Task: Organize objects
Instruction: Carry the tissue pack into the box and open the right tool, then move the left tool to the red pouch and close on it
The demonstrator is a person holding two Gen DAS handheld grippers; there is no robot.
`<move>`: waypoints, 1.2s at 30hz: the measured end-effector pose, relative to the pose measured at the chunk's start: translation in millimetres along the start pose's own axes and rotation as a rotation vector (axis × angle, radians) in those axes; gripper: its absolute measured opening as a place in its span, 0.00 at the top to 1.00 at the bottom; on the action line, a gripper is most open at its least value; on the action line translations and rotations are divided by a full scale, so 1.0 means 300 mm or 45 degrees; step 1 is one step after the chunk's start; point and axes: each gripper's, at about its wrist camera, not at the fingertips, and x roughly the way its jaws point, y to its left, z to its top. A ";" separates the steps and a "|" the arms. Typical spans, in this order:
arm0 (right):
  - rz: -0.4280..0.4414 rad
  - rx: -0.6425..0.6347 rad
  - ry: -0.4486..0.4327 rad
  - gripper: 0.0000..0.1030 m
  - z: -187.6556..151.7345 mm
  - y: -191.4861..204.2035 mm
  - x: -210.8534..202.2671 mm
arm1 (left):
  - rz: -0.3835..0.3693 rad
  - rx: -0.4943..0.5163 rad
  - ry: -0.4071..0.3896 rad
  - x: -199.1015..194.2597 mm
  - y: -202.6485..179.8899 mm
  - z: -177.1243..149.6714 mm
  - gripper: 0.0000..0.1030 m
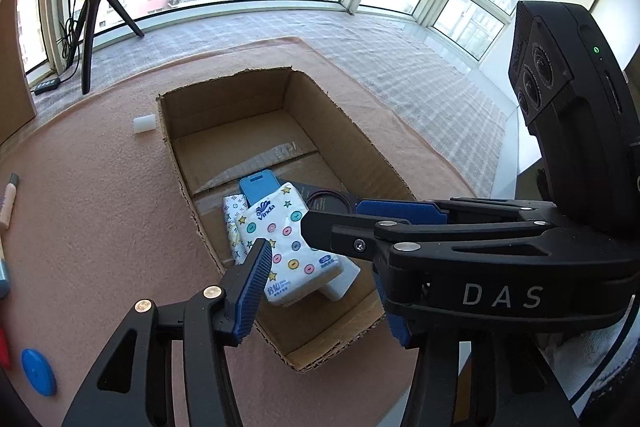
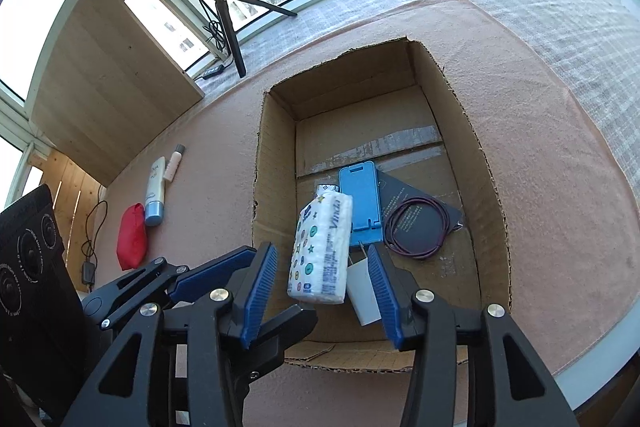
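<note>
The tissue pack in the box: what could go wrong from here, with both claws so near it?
1. The tissue pack lies tilted on other items in the cardboard box; a nudge could tip it.
2. The left claw and right claw are close together and may collide.

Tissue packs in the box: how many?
2. The button-print Vinda pack lies on top, between the open right gripper fingers. A monogram-print pack sits under it by the left wall. More could be hidden beneath.
</note>
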 end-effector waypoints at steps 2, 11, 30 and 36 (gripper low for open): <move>-0.001 -0.004 -0.006 0.57 -0.001 0.009 -0.004 | 0.005 -0.007 -0.006 -0.013 0.008 -0.004 0.46; 0.019 -0.027 -0.039 0.57 -0.002 0.083 -0.013 | 0.047 -0.054 -0.049 -0.116 0.090 -0.037 0.46; 0.128 -0.167 0.071 0.57 -0.083 0.427 0.130 | 0.372 -0.430 -0.137 -0.485 0.723 -0.223 0.46; 0.103 -0.192 0.069 0.57 -0.119 0.483 0.134 | 0.448 -0.536 -0.125 -0.540 0.938 -0.252 0.46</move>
